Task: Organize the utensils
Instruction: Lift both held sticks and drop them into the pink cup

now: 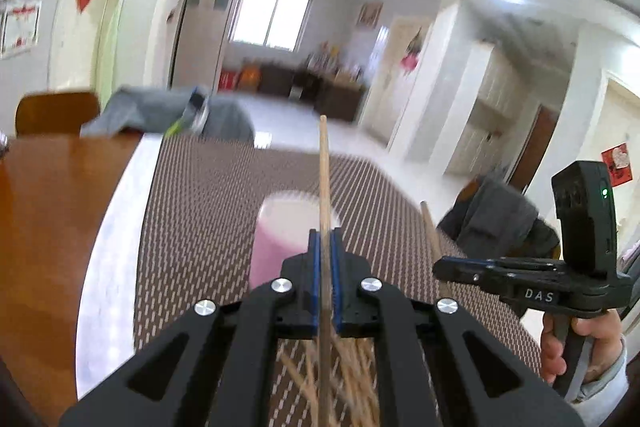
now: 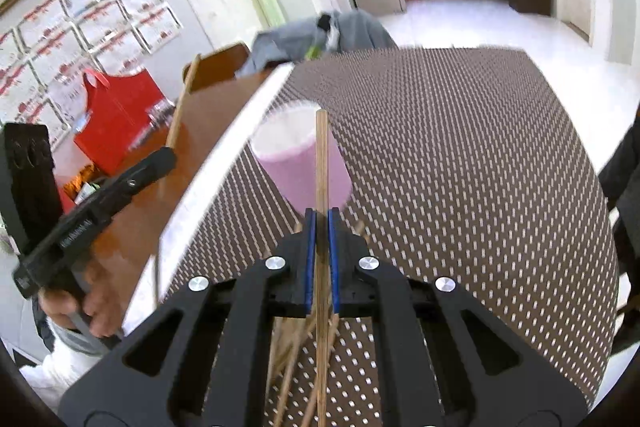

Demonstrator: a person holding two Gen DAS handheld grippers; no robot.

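Note:
My left gripper is shut on a wooden chopstick that points forward above a pink paper cup on the brown woven mat. My right gripper is shut on another wooden chopstick, held upright in front of the same cup. Several loose chopsticks lie on the mat below the jaws; they also show in the left wrist view. Each gripper shows in the other's view: the right gripper at right with its chopstick, the left gripper at left with its chopstick.
The mat covers a wooden table. A red bag stands on the table at the left. Grey clothing hangs over a chair at the far edge, and a dark jacket over a chair at the right.

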